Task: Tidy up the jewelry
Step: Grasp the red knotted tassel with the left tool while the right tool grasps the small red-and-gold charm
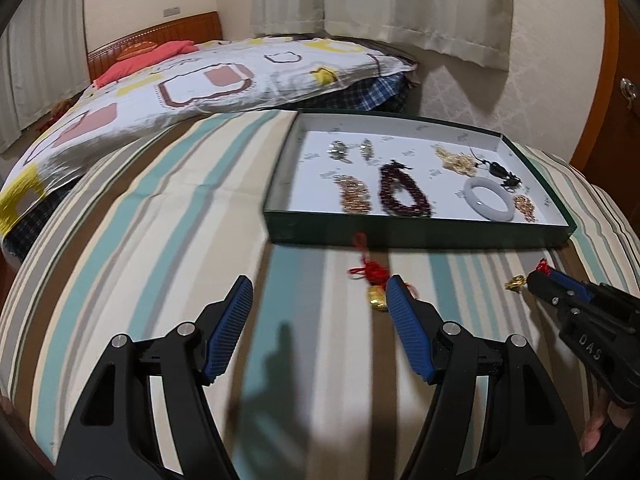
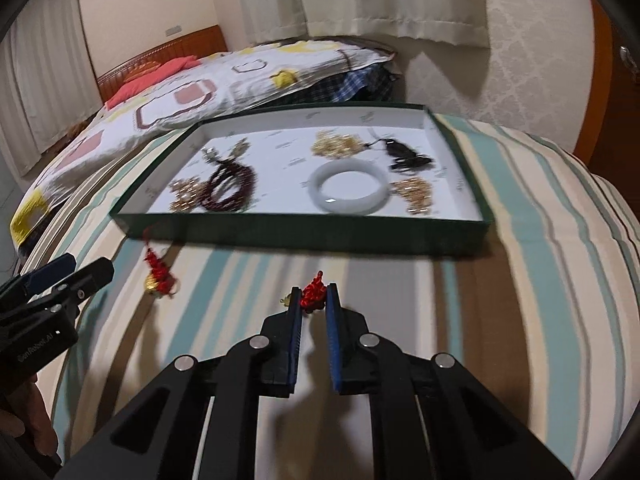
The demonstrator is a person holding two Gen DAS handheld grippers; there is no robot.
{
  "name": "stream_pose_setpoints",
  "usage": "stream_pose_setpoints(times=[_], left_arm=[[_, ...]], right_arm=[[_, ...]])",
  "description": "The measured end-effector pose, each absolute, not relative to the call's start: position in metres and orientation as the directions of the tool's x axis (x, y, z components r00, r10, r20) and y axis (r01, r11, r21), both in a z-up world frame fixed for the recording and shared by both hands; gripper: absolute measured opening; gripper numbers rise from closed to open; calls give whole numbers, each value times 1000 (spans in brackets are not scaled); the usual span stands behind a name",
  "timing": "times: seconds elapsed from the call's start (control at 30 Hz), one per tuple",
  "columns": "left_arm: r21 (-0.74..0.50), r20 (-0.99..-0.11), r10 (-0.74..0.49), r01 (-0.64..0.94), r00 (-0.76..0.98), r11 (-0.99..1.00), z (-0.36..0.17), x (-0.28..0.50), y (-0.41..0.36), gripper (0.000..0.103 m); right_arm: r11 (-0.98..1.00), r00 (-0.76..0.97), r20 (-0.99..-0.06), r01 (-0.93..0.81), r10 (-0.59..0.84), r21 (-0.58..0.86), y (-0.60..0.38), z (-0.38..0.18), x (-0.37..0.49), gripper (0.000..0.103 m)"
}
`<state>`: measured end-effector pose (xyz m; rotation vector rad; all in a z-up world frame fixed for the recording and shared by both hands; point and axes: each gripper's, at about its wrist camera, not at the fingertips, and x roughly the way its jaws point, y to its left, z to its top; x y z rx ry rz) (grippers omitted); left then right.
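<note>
Pinching a red knot charm [image 2: 313, 295] in the right tongs [image 2: 314, 300]; left tongs [image 1: 320, 292] gaping, empty, beside another charm [image 1: 374, 286].

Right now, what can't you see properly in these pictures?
- Left wrist view: the gold charm on the red knotted ornament is partly hidden behind a finger of the left hand-held gripper.
- Both views: the small silvery pieces in the green tray are blurred, too small to identify.
- Right wrist view: the right hand-held gripper covers most of its red knot.
</note>
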<state>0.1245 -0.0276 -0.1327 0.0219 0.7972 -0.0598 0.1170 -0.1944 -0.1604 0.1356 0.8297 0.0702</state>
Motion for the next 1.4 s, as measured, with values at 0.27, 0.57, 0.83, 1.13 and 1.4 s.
stream_pose_setpoints(times=[0.27,0.57,0.83,1.13,1.4], left_arm=[[-14,-745,-71,90,663,996,-145,146,-52,67],[-40,-777,-113,131,619,991,-160,156,-60,28],[-53,-767,-133,145,628,988,-158,154,-60,14],[-54,-757,-134,143,639,988,-154,152,-57,12],[-54,-749,-134,141,649,989,-152,151,-54,12]], right_arm=[[985,691,-717,47,86,164,-226,-157,115,13],[982,694,-713,49,98,183,-229,-160,117,13],[982,698,-708,40,103,182,-227,-159,116,13],[984,705,-701,26,107,176,-220,-157,114,12],[984,708,-698,23,108,175,-218,-156,113,12]])
